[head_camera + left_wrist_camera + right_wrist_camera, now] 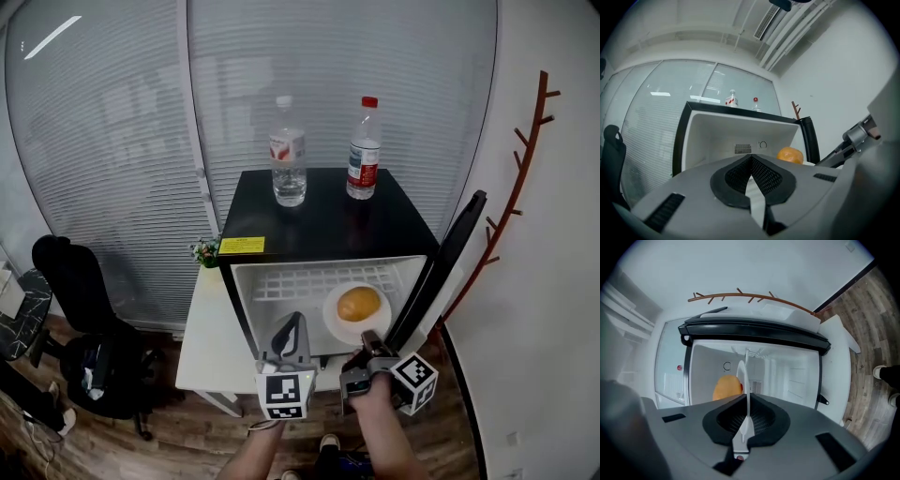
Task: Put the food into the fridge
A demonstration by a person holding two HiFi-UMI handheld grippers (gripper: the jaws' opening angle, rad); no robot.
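Right tongs (368, 339) were clamped on the plate (335, 324) rim, the bun (358, 304) sitting at four o'clock inside the open fridge (309, 230) (delivery step, seemingly). Left tongs (292, 325) were closed and empty. Next up: let go, back out.

The fridge (319, 220) has a glossy black top that mirrors the clear plastic bottles (288, 155), and a smooth white plastic lining inside. The plate (336, 326) is glossy white and the bun (359, 303) matt golden. The floor (187, 436) is grained wood, and the shell of the right gripper (746, 398) is matt grey plastic with ribbed black pads.
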